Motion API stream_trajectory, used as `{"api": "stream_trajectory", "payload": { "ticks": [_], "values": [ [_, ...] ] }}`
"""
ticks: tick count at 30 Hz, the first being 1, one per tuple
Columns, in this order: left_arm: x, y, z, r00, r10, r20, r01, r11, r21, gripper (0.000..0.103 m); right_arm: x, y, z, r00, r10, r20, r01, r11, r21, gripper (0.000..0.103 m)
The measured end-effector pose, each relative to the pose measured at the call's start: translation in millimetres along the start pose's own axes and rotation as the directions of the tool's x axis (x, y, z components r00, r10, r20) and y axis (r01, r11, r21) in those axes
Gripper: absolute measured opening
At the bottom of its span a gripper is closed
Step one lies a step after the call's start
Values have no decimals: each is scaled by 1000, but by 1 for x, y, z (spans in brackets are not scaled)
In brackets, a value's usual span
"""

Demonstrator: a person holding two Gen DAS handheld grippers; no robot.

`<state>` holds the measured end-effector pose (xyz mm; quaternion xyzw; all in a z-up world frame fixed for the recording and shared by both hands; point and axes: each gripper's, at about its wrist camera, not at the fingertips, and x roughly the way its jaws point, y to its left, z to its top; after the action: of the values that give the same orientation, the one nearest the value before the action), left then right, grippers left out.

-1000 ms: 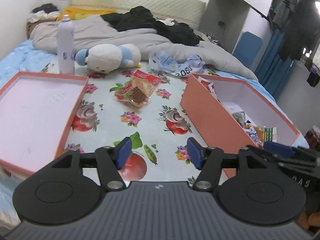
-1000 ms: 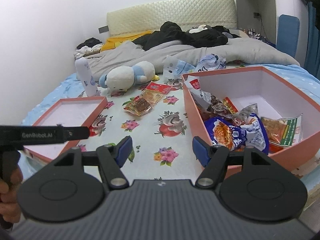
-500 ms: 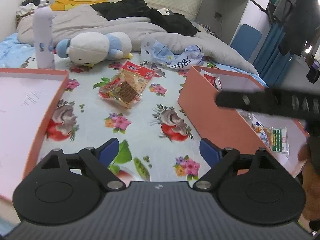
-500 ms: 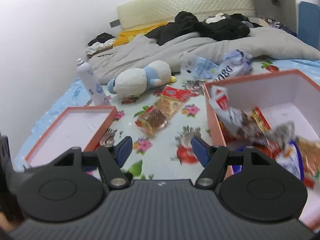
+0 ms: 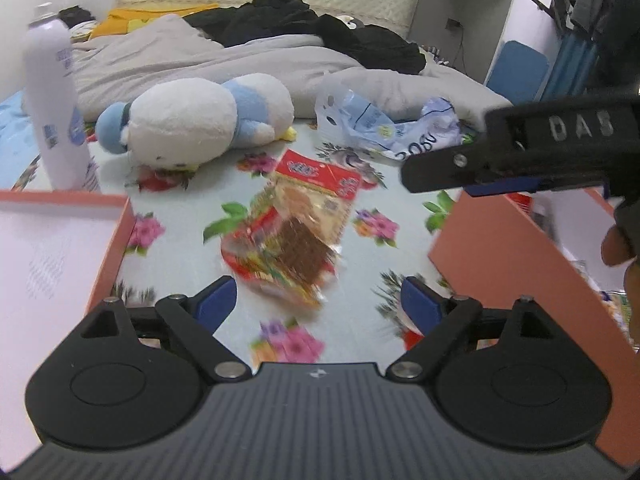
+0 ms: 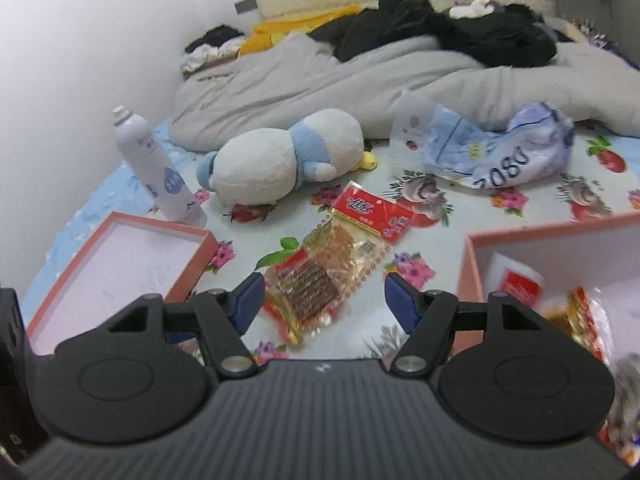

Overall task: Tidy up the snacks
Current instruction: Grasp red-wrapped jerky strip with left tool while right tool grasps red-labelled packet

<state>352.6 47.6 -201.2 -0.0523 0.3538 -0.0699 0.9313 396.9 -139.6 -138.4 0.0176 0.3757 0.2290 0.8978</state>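
Left wrist view: left gripper [image 5: 316, 304] spread wide, jaws just been opening, nothing between the pads; it hangs over the floral sheet [image 5: 180, 264] on the bed. Snack pack [image 5: 296, 232] lies flat on the sheet just ahead of the blue fingertips [image 5: 216, 300], between lid [image 5: 60, 264] on the left and box [image 5: 500, 256] on the right, touching neither. Right gripper's side [image 5: 520, 156] crosses the upper right above the box edge, a hand [image 5: 620, 248] behind it. Plush [image 5: 192, 124], spray bottle [image 5: 56, 92] upright, crumpled bag [image 5: 392, 128] farther back, grey quilt [image 5: 240, 60] behind them. Motion blur near the bottom. Right wrist view: right gripper [image 6: 324, 300] spread partway, nothing pinched; snack pack [image 6: 332, 256] lies on the sheet just ahead, between the fingertips' line. Lid [image 6: 120, 256] left, empty side up; box [image 6: 560, 264] right with several snack packets [image 6: 520, 284] inside, blurred. Bottle [image 6: 156, 168] stands just behind the lid, plush [image 6: 280, 160] beside it, bag [image 6: 492, 148] to the right.
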Motion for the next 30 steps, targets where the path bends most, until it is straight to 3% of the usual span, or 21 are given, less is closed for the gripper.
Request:
{"api": "stream_trajectory", "payload": {
  "ticks": [2, 7, 9, 14, 18, 20, 24, 28, 30],
  "values": [
    [13, 7, 7, 1000, 1, 16, -2, 1000, 24, 92, 21, 2, 12, 999, -27, -43, 26, 999, -24, 69],
    [55, 18, 16, 1000, -9, 3, 8, 996, 88, 92, 84, -11, 42, 983, 11, -184, 3, 997, 77, 69],
    [75, 21, 15, 999, -21, -25, 24, 994, 107, 92, 108, -12, 49, 974, 1, -227, 17, 997, 76, 82],
    [108, 19, 4, 998, 10, -70, 1, 987, 162, 90, 159, -23, 50, 949, -37, -312, 67, 994, 86, 85],
    [116, 16, -2, 999, 35, -39, -26, 979, 205, 91, 182, -25, 46, 940, -63, -336, 92, 993, 70, 87],
    [116, 15, -1, 998, 41, -39, -33, 981, 191, 85, 186, -20, 47, 938, -94, -334, 111, 993, 31, 87],
    [116, 18, 0, 999, 40, -37, -33, 986, 162, 77, 195, 0, 42, 913, -183, -365, 158, 983, -97, 87],
    [108, 20, -4, 999, 26, -30, -22, 991, 129, 64, 201, 7, 45, 891, -207, -403, 167, 977, -131, 87],
    [105, 21, -4, 999, 25, -33, -22, 996, 87, 61, 201, 13, 45, 891, -204, -406, 153, 976, -156, 83]
  ]
}}
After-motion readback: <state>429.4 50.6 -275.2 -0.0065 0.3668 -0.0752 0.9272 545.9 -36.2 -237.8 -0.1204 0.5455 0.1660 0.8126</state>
